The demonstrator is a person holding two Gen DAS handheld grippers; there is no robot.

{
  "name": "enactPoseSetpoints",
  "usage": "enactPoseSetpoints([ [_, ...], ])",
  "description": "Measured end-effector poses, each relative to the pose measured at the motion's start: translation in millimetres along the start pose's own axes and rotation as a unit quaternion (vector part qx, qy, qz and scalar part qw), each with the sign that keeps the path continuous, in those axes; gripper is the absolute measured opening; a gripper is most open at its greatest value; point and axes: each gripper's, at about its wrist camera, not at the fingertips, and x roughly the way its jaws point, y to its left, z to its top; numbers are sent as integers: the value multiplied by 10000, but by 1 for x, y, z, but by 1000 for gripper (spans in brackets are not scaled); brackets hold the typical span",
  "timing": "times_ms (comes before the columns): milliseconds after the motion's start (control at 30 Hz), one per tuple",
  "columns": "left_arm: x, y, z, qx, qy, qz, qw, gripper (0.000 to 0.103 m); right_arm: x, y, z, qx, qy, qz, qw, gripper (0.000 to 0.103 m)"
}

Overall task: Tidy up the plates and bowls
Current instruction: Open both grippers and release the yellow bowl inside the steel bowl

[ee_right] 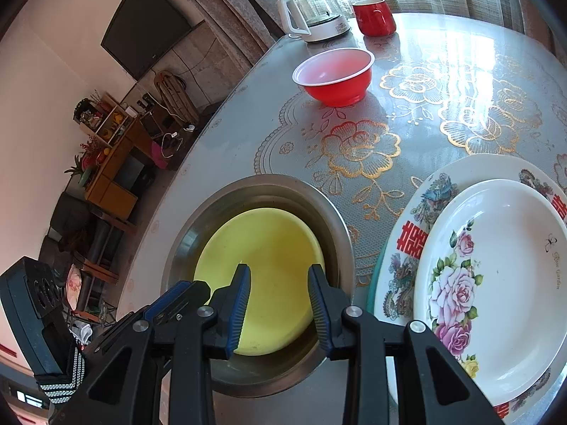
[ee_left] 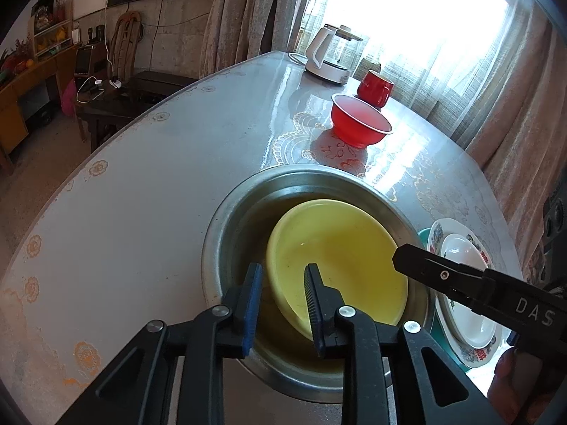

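A yellow bowl (ee_left: 340, 258) (ee_right: 269, 248) lies tilted inside a steel basin (ee_left: 226, 219) (ee_right: 198, 212) on the table. My left gripper (ee_left: 283, 297) straddles the bowl's near left rim, one finger outside and one inside. Its pads stand apart from the rim, so it is open. My right gripper (ee_right: 280, 301) hovers open over the bowl's near right side with only the bowl's inside showing between its fingers. In the left wrist view one of its fingers (ee_left: 425, 269) reaches in from the right. A stack of plates (ee_right: 496, 283) (ee_left: 464, 283) lies right of the basin.
A red bowl (ee_left: 359, 120) (ee_right: 335, 74) stands beyond the basin, with a red mug (ee_left: 375, 86) (ee_right: 374, 17) and a white kettle (ee_left: 327, 56) (ee_right: 312, 14) behind it near the window. The table edge runs along the left, with furniture below.
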Motion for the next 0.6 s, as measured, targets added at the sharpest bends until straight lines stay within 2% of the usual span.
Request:
enactPoseSetpoints([
  [67,-1,-1,1,14,-6,4,10000,29,-2,-1,1,-3,-39,57,10000,34],
  [200,-4,-3,5,52,-81,27,10000,44,-5,-5,9,-22,-113,10,9999,34],
  [300,-6,-5,9,90,-160,48,9998,47,-9,-9,19,-7,-170,-72,9998,34],
  [433,-6,-5,17,64,-226,42,9997,59,-12,-16,36,1,-247,-196,9995,34],
  [600,-1,-3,27,1,-213,57,9998,66,-11,-30,65,142,-315,-367,9987,34],
])
